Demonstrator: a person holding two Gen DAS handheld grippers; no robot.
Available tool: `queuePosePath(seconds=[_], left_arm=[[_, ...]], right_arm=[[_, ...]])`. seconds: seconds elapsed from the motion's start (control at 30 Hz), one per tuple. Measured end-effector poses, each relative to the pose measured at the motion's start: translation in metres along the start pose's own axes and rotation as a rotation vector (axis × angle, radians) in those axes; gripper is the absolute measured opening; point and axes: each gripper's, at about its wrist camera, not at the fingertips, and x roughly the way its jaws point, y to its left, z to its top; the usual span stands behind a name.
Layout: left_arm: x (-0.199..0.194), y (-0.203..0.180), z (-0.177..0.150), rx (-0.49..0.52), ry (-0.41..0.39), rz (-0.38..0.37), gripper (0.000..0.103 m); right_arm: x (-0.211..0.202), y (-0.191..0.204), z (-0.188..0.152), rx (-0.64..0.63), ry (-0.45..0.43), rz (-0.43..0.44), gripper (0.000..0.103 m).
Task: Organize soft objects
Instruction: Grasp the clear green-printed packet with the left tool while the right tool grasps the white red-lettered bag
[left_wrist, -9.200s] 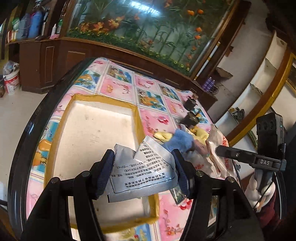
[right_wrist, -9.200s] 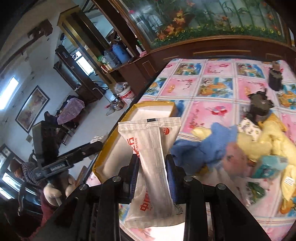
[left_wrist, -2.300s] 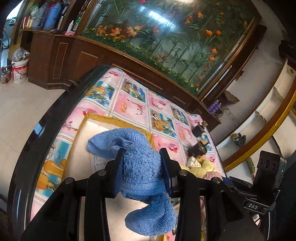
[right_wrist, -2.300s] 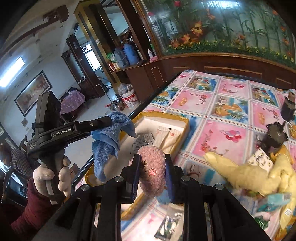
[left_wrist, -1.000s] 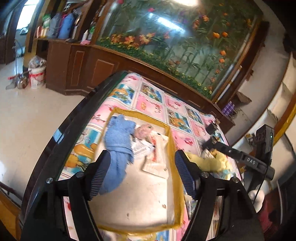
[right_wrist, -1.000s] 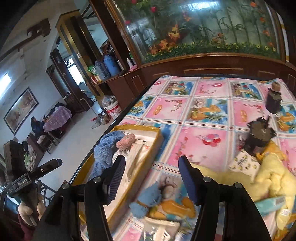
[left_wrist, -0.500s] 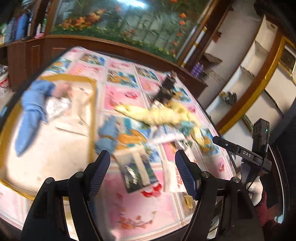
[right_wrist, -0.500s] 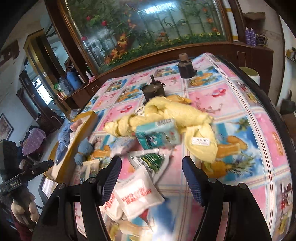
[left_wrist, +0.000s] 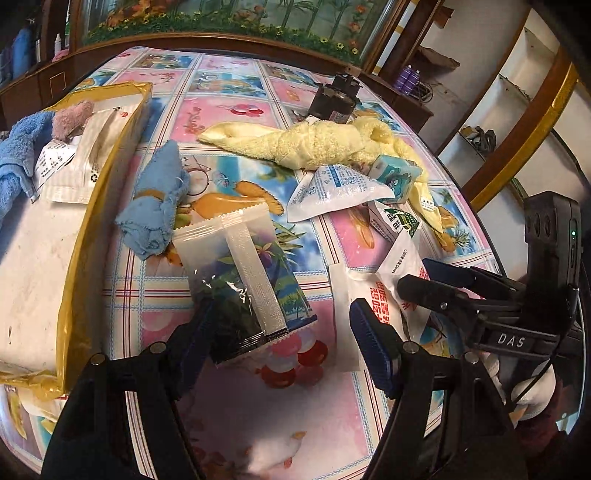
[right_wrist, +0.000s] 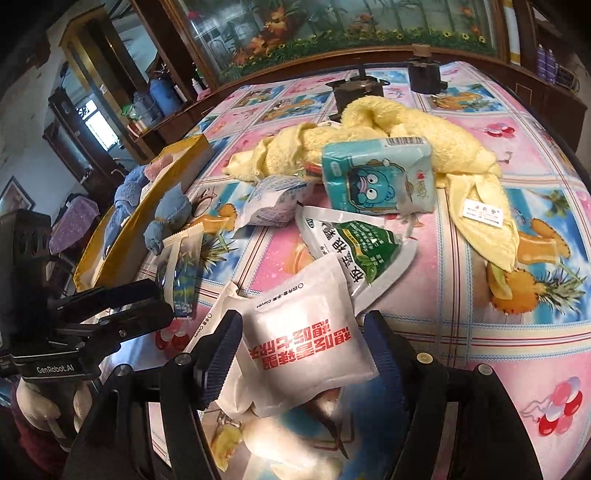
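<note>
Both spread hand-held grippers now flank packets; right one (left_wrist: 461, 291) reads "DAS".

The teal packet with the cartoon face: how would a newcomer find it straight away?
Start at the long yellow towel sprawled across the patterned tablecloth. The teal packet lies against the towel's near side, above a green and white pouch. It alone shows a grinning blue cartoon face.
</note>
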Motion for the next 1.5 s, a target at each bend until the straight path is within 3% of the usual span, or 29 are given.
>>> queuePosePath(seconds=[0.07, 0.1, 0.23, 0.4, 0.53, 0.67, 0.7, 0.73, 0.8, 0.93, 0.97, 1.03, 1.07, 1.2, 1.4, 1.43, 1.5], left_arm=[[0.003, -0.003, 0.003, 0.010, 0.001, 0.004, 0.072], [0.004, -0.004, 0.004, 0.018, 0.001, 0.004, 0.072], [0.001, -0.002, 0.010, 0.006, -0.027, 0.015, 0.072], [0.010, 0.011, 0.016, -0.041, -0.005, 0.070, 0.072], [0.023, 0.005, 0.023, -0.011, -0.002, 0.130, 0.078], [0.031, -0.015, 0.023, 0.071, 0.013, 0.048, 0.076], [0.030, -0.021, 0.021, 0.087, 0.022, 0.028, 0.073], [0.030, -0.026, 0.019, 0.101, 0.033, 0.007, 0.063], [0.025, -0.030, 0.014, 0.102, 0.050, -0.031, 0.059], [0.004, -0.025, 0.013, 0.059, 0.001, -0.042, 0.059], [0.001, -0.022, 0.016, 0.046, -0.009, -0.035, 0.064], [0.002, -0.016, 0.023, 0.007, -0.019, 0.006, 0.075], [0.004, -0.014, 0.026, -0.012, -0.026, 0.021, 0.075], [0.035, -0.017, 0.037, -0.056, 0.017, 0.100, 0.076], [0.069, -0.066, 0.040, 0.177, 0.026, 0.233, 0.096], [0.071, -0.072, 0.037, 0.215, 0.025, 0.220, 0.100], [0.068, -0.082, 0.029, 0.278, 0.022, 0.181, 0.097]], right_arm=[[0.002, 0.005, 0.000, -0.031, 0.012, -0.006, 0.063], [0.001, 0.006, -0.001, -0.044, 0.014, -0.012, 0.047], [-0.007, -0.002, -0.005, -0.032, 0.010, -0.005, 0.034], [-0.015, -0.019, -0.008, 0.004, 0.012, -0.022, 0.029], [-0.026, -0.033, -0.013, 0.031, 0.011, -0.046, 0.030], [-0.035, -0.045, -0.020, 0.046, 0.003, -0.086, 0.030], [-0.037, -0.048, -0.020, 0.051, 0.001, -0.094, 0.030], [-0.040, -0.050, -0.022, 0.054, -0.001, -0.107, 0.030], [-0.046, -0.055, -0.024, 0.055, -0.009, -0.149, 0.030], [-0.053, -0.069, -0.028, 0.094, -0.007, -0.180, 0.035], [-0.056, -0.071, -0.028, 0.102, -0.009, -0.165, 0.039], [-0.060, -0.069, -0.029, 0.102, -0.029, -0.120, 0.067], [-0.062, -0.066, -0.029, 0.092, -0.040, -0.105, 0.072], [-0.058, -0.051, -0.023, 0.053, -0.050, -0.094, 0.075], [-0.030, -0.042, -0.016, 0.022, 0.029, -0.120, 0.076], [-0.028, -0.039, -0.014, 0.007, 0.024, -0.135, 0.077], [-0.023, -0.034, -0.012, -0.017, 0.036, -0.166, 0.077]])
